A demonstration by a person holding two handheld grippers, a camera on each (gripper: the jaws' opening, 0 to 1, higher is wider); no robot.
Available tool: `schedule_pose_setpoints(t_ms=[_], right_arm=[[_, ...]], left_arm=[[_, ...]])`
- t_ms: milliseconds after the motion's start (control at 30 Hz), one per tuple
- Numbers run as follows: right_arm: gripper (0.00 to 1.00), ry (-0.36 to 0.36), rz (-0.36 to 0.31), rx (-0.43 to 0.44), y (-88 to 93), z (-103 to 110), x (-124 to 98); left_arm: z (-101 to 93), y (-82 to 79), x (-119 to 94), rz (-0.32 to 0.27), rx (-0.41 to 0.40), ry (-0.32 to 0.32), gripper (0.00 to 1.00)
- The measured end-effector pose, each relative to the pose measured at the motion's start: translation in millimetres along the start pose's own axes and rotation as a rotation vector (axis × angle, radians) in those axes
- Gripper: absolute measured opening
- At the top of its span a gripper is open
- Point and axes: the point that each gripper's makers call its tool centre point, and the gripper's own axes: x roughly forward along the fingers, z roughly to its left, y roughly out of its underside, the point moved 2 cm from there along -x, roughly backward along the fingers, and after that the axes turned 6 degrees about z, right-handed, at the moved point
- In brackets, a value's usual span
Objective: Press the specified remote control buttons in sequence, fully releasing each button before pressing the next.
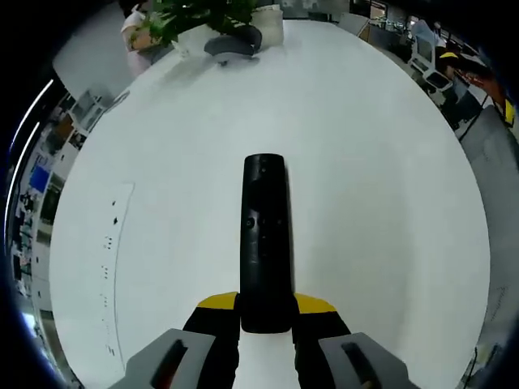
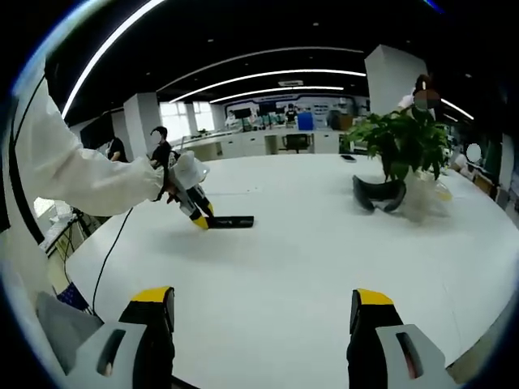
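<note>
My left gripper's yellow-tipped fingers are closed on the near end of the black remote control, one on each side of it. The remote lies flat on the white table, its long axis running straight away from the fingers toward the potted plant at the table's far edge, button face up.

My right gripper hangs with its fingers wide apart and nothing between them. From it I see the remote well off, on the opposite side of the table from the plant, lying roughly crosswise to the right gripper's line of sight, with the left gripper at one end and a white sleeve behind it.

I judge the left gripper is steadying the remote and the right must do the pressing. It would have to travel across the open table and come down on the button face from above, beyond the left fingers.
</note>
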Motion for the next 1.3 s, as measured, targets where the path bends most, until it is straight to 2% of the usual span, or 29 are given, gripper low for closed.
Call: schedule_pose_setpoints(t_ms=[133,233,333,367,400,467,533,600,633,700,767,867,900,933,1033,1100,1133,1200,1300], right_arm=[[0.89,0.0,-0.004,0.013,-0.6,-1,0],[0.89,0.002,-0.004,0.004,-1.5,-2,0],[0.89,-0.004,-0.014,0.004,-3.5,0,-1],[0.89,-0.007,-0.021,0.003,-4.6,1,-2],[0.89,-0.01,-0.024,0.0,-5.2,1,-2],[0.89,-0.015,-0.023,-0.005,-6.0,3,-2],[0.89,-0.022,-0.04,-0.012,-10.1,5,-5],[0.89,-0.028,-0.061,-0.018,-14.6,8,-7],[0.89,-0.031,-0.067,-0.02,-15.4,8,-7],[0.89,-0.04,-0.065,-0.021,-15.7,10,-5],[0.89,-0.041,-0.069,-0.027,-17.3,12,-5],[0.89,-0.06,-0.095,-0.034,-22.5,18,-4],[0.89,-0.066,-0.097,-0.037,-23.2,19,-4],[0.89,-0.071,-0.1,-0.042,-24.0,21,-4],[0.9,-0.09,-0.123,-0.055,-28.0,27,-6],[0.92,-0.104,-0.12,-0.06,-27.3,29,-6],[0.92,-0.108,-0.115,-0.061,-26.2,30,-6],[0.92,-0.121,-0.114,-0.059,-24.3,31,-7],[0.92,-0.14,-0.118,-0.044,-22.3,32,-10]], left_arm=[[0.6,0.2,1,0.011,-0.005,0.037,0.24],[-1.3,0.9,1,0.008,0.01,0.018,0.24],[4.0,1.0,-1,-0.003,0.015,-0.086,0.29],[2.8,1.4,-1,-0.005,0.007,-0.107,0.3],[-1.3,1.4,-2,-0.009,0.007,-0.1,0.29],[2.3,1.6,-4,-0.048,-0.005,-0.166,0.31],[3.6,5.8,-7,-0.09,-0.083,-0.192,0.35],[-0.3,15.5,-9,-0.07,-0.159,-0.17,0.43],[-2.4,18.9,-11,-0.08,-0.19,-0.173,0.45],[-1.0,16.1,-20,-0.168,-0.251,-0.217,0.44],[-10.6,19.4,-30,-0.194,-0.337,-0.208,0.48],[-31.0,15.7,-51,-0.293,-0.442,-0.216,0.57],[-36.1,15.2,-56,-0.325,-0.468,-0.225,0.61],[-49.2,14.0,-64,-0.358,-0.485,-0.221,0.64],[-69.1,19.1,-77,-0.406,-0.514,-0.251,0.68],[-89.8,23.8,-83,-0.446,-0.588,-0.218,0.77],[-101.3,25.1,-89,-0.485,-0.637,-0.201,0.8],[-116.7,28.5,-102,-0.552,-0.688,-0.208,0.8],[-134.9,37.1,-117,-0.585,-0.711,-0.25,0.81]])
